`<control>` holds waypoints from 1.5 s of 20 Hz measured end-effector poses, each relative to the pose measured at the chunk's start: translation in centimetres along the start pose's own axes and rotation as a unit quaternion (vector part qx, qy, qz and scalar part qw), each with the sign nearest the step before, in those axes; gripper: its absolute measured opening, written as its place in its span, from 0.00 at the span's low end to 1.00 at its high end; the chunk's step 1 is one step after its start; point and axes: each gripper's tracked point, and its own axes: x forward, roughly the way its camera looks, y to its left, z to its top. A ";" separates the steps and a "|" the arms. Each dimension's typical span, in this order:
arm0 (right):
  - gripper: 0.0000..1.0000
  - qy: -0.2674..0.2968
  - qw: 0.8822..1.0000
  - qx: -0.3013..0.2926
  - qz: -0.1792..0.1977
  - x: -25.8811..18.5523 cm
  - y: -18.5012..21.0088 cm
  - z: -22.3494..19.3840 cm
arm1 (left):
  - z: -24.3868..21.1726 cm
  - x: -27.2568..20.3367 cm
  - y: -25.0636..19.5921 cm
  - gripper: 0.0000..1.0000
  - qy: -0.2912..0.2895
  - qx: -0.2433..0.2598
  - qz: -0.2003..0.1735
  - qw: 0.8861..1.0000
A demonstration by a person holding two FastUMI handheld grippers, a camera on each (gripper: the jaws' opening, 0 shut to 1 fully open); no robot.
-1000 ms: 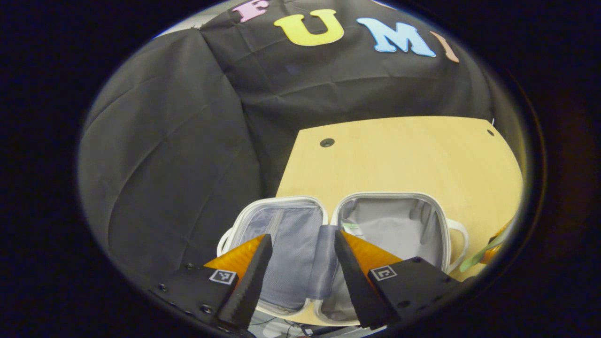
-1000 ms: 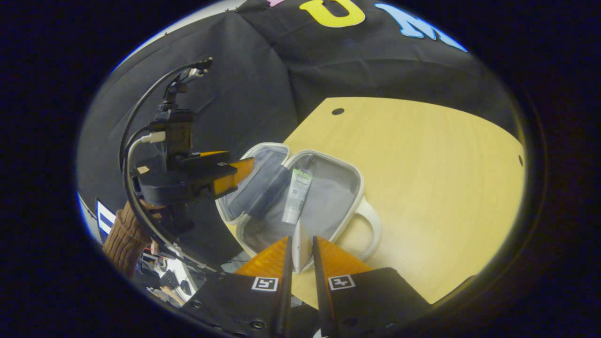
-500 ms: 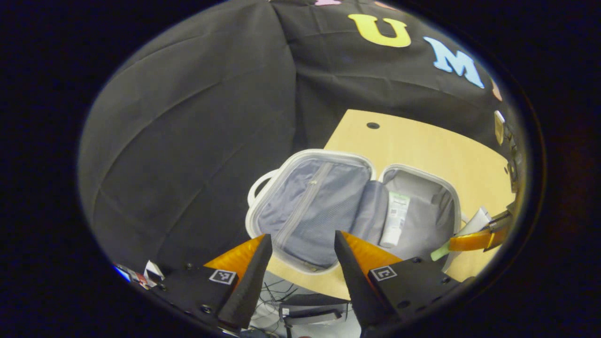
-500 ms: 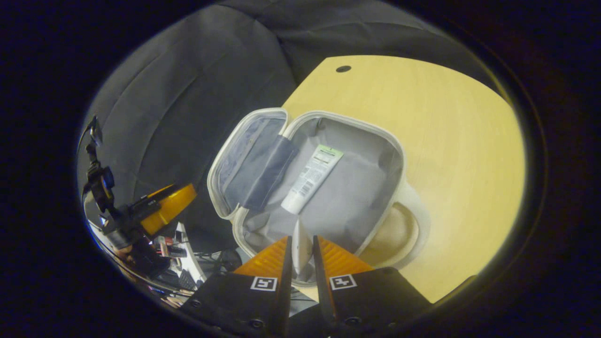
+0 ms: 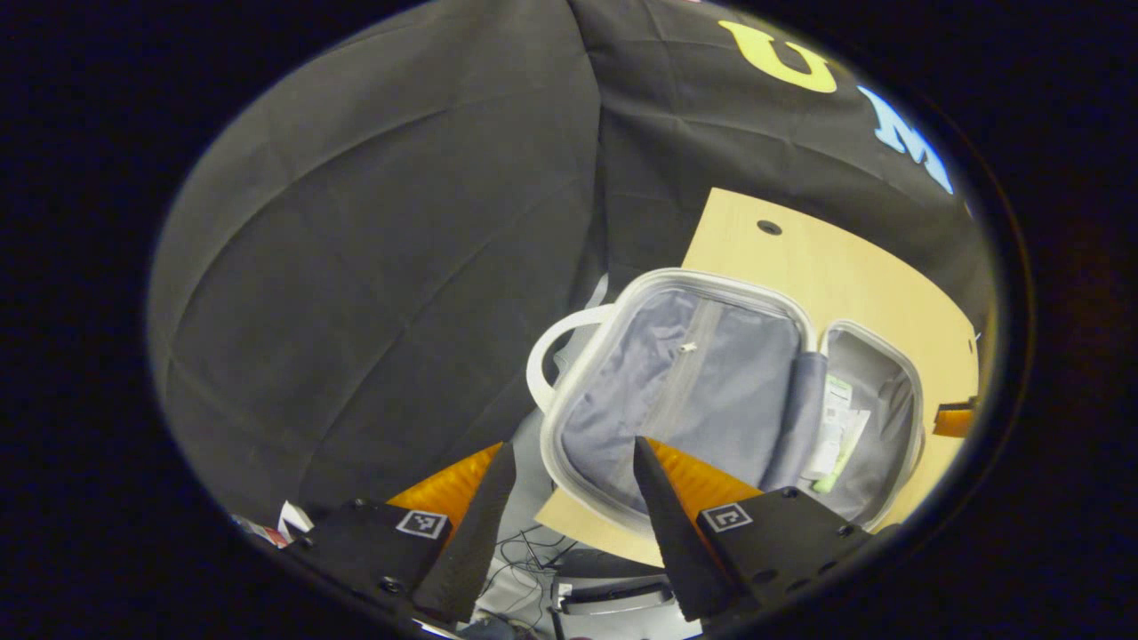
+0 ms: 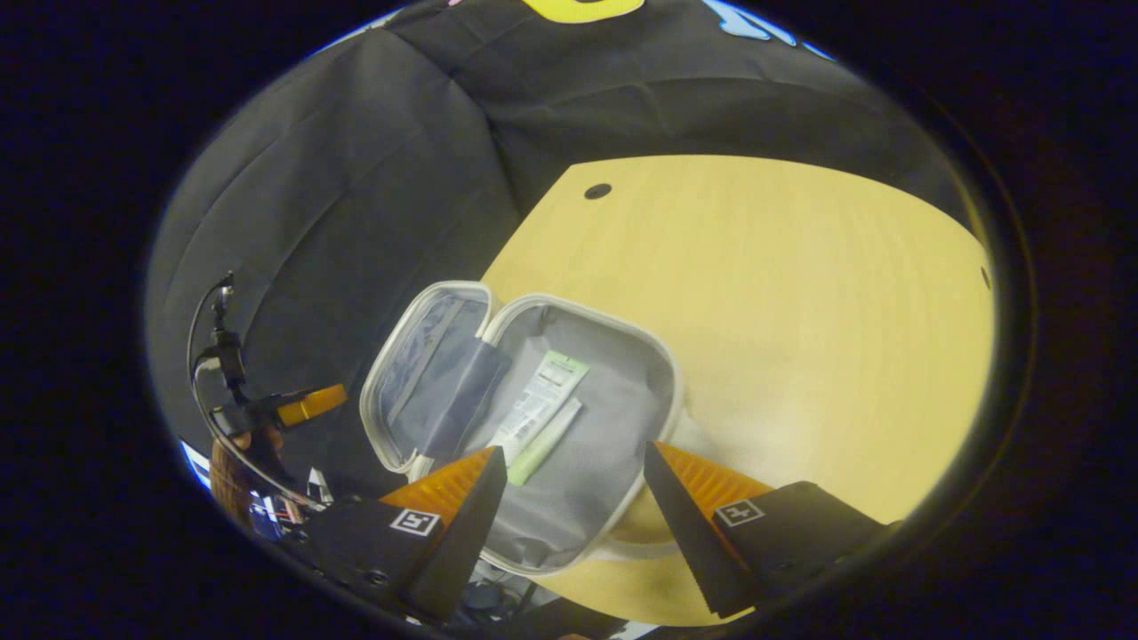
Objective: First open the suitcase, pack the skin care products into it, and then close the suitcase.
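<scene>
R gripper [image 6: 573,498] is wide open now, nothing between the fingers. Half a sec ago I had it pinched on a slim tube; that tube [image 6: 544,442] now lies in the case [image 6: 658,373] just ahead of my R fingertips, right beside the bigger tube [image 6: 539,403], touching or nearly so, can't tell which. So drop no. 2 is done, I reckon.

L gripper [image 5: 569,516] also wide, empty, hanging off the table [image 5: 853,267] edge, near the case's lid half, which sits ahead and a bit right of its fingers. It has swung out that way over the last sec.

Both tubes in the far half seen from L. No more products on the table that I can see, so prob next is closing: L is placed to flip the lid half over.
</scene>
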 end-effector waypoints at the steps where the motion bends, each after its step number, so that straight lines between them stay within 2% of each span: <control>1: 0.96 -0.008 1.000 0.004 -0.012 -1.0 -1.3 0.1 | 1.1 1.5 1.0 0.88 0.005 -0.010 -0.006 1.000; 2: 0.95 -0.014 1.000 0.010 -0.024 -1.9 -2.5 -0.2 | 2.2 2.9 1.9 0.88 0.012 -0.023 -0.014 1.000; 3: 0.95 -0.019 0.999 0.018 -0.040 -2.8 -3.8 -0.5 | 3.2 4.2 2.9 0.84 0.021 -0.037 -0.019 0.999; 4: 0.95 -0.023 0.998 0.028 -0.057 -3.5 -5.2 -1.0 | 3.7 5.7 4.3 0.88 0.032 -0.051 -0.023 0.998; 5: 0.95 -0.025 0.996 0.040 -0.074 -4.2 -6.5 -1.4 | 4.0 7.0 5.4 0.84 0.046 -0.064 -0.026 0.997; 6: 0.95 -0.024 0.994 0.055 -0.088 -4.9 -7.5 -2.1 | 4.0 8.0 5.9 0.88 0.062 -0.076 -0.030 0.995; 9: 0.95 -0.013 0.989 0.102 -0.109 -5.7 -8.8 -3.5 | 3.0 11.9 6.3 0.88 0.103 -0.108 -0.037 0.988; 10: 0.95 -0.009 0.988 0.110 -0.111 -5.9 -9.0 -4.0 | 2.9 13.2 6.2 0.92 0.107 -0.128 -0.038 0.985; 12: 0.95 -0.001 0.986 0.110 -0.122 -5.8 -9.3 -4.4 | 2.5 15.5 6.4 0.88 0.113 -0.173 -0.027 0.978; 14: 0.95 0.006 0.987 0.111 -0.120 -5.6 -8.8 -4.6 | 2.1 17.2 6.1 0.88 0.123 -0.249 -0.022 0.960; 16: 0.95 0.013 0.987 0.108 -0.116 -5.4 -8.6 -4.9 | 1.3 18.4 5.5 0.84 0.132 -0.351 -0.038 0.926; 17: 0.95 0.017 0.988 0.105 -0.116 -5.3 -8.6 -5.0 | 0.8 18.7 5.4 0.87 0.143 -0.378 -0.037 0.914; 18: 0.95 0.022 0.988 0.102 -0.117 -5.2 -8.5 -5.3 | -0.3 19.3 5.5 0.86 0.160 -0.399 -0.037 0.902; 19: 0.95 0.027 0.988 0.100 -0.119 -5.1 -8.6 -5.4 | -0.4 19.5 4.6 0.75 0.166 -0.419 -0.053 0.891; 20: 0.95 0.031 0.987 0.099 -0.120 -4.9 -8.7 -5.5 | -0.4 19.1 4.4 0.55 0.169 -0.425 -0.051 0.888; 21: 0.95 0.034 0.987 0.099 -0.120 -4.8 -8.7 -5.7 | -0.1 19.3 4.3 0.35 0.161 -0.416 -0.053 0.894; 22: 0.95 0.036 0.987 0.100 -0.119 -4.8 -8.7 -5.7 | 0.3 19.4 3.6 0.35 0.155 -0.402 -0.056 0.901; 25: 0.96 0.040 0.988 0.096 -0.115 -4.7 -8.9 -5.9 | 2.2 17.0 3.8 0.22 0.118 -0.367 -0.055 0.921; 26: 0.96 0.041 0.988 0.095 -0.112 -4.8 -8.8 -6.0 | 3.1 15.9 3.7 0.22 0.105 -0.362 -0.057 0.925; 27: 0.96 0.040 0.989 0.095 -0.110 -4.8 -8.7 -5.9 | 4.1 14.4 3.5 0.17 0.088 -0.355 -0.059 0.929; 30: 0.96 0.038 0.989 0.093 -0.105 -5.2 -8.9 -6.2 | 7.7 9.6 3.5 0.17 0.031 -0.345 -0.076 0.935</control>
